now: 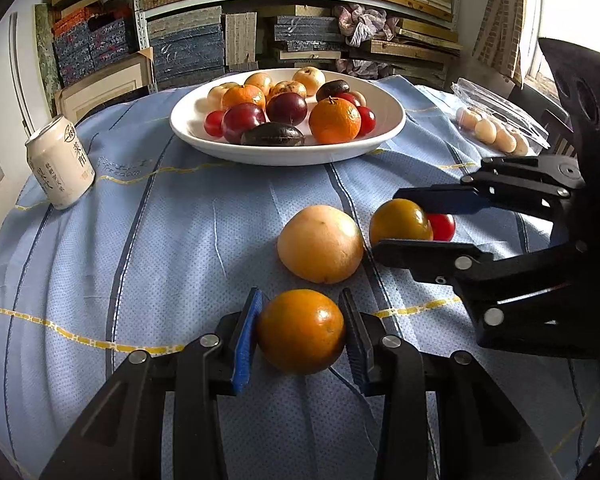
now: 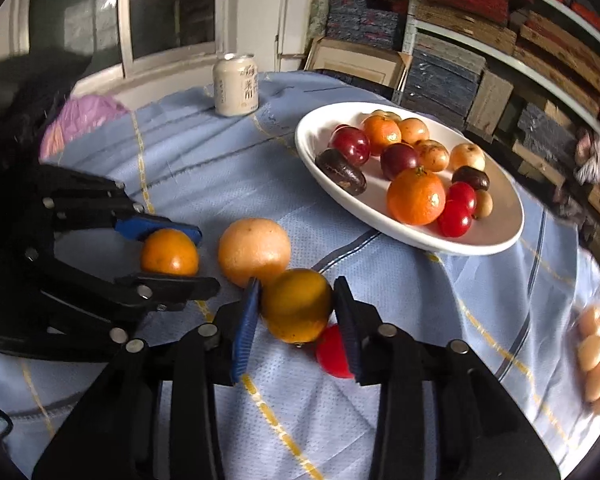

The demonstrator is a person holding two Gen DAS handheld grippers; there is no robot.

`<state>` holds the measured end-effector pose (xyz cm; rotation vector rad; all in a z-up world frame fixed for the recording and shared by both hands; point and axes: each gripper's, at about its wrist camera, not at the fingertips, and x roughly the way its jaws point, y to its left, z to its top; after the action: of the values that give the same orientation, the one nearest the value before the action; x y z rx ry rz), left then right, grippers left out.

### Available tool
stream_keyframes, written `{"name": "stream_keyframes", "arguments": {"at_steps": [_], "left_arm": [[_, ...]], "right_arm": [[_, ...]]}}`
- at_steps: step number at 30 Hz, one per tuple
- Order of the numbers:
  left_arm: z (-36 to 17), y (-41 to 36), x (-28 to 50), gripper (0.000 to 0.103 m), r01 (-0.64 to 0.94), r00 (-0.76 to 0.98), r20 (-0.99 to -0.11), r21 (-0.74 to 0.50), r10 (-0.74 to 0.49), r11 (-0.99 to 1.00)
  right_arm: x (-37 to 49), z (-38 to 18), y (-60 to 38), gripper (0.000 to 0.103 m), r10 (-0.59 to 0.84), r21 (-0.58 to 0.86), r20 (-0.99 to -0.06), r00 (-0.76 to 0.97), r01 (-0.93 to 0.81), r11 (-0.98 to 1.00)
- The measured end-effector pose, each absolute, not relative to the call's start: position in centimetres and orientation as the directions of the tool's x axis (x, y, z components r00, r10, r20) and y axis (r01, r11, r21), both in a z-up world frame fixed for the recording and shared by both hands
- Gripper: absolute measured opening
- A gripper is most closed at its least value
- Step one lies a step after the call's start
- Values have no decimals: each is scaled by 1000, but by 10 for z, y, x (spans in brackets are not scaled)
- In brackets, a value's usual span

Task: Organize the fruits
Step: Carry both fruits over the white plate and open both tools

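My left gripper (image 1: 300,334) is shut on an orange (image 1: 301,331) that rests on the blue tablecloth; it also shows in the right wrist view (image 2: 169,252). My right gripper (image 2: 296,314) is shut on a darker yellow-orange fruit (image 2: 296,305), which shows in the left wrist view too (image 1: 400,221). A red tomato (image 2: 332,350) lies just behind that fruit. A pale grapefruit (image 1: 320,249) lies on the cloth between the two held fruits. A white plate (image 1: 196,136) at the back holds several oranges, plums, tomatoes and dark fruits.
A cream drink can (image 1: 60,162) stands at the left of the table. A clear plastic box of small pale fruits (image 1: 496,128) lies at the right edge. Shelves stacked with boxes stand behind the table. A pink bundle (image 2: 80,116) lies near the window.
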<state>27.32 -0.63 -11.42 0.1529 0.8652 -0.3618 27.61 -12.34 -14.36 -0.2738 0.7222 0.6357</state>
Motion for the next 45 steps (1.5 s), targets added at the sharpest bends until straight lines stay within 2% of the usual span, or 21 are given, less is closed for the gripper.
{"name": "stream_keyframes", "arguments": {"at_steps": [19, 26, 30, 33, 36, 45], "left_arm": [[-91, 5, 267, 39, 347, 650, -709, -46, -276, 937], [-39, 4, 291, 39, 338, 710, -662, 24, -239, 941], [-3, -4, 325, 39, 325, 748, -622, 43, -229, 945], [6, -10, 354, 39, 312, 756, -617, 44, -220, 949], [0, -11, 384, 39, 289, 750, -626, 21, -213, 957], [-37, -3, 454, 39, 241, 716, -673, -15, -188, 970]], "right_arm": [[246, -121, -156, 36, 459, 122, -599, 656, -492, 862], [247, -55, -191, 36, 439, 131, -484, 757, -433, 892], [263, -6, -203, 36, 439, 152, -384, 812, -413, 898], [283, 9, -202, 36, 438, 163, -355, 826, -407, 899], [315, 0, -197, 36, 436, 181, -380, 816, -397, 900], [420, -74, -170, 36, 397, 202, -559, 727, -345, 916]]}}
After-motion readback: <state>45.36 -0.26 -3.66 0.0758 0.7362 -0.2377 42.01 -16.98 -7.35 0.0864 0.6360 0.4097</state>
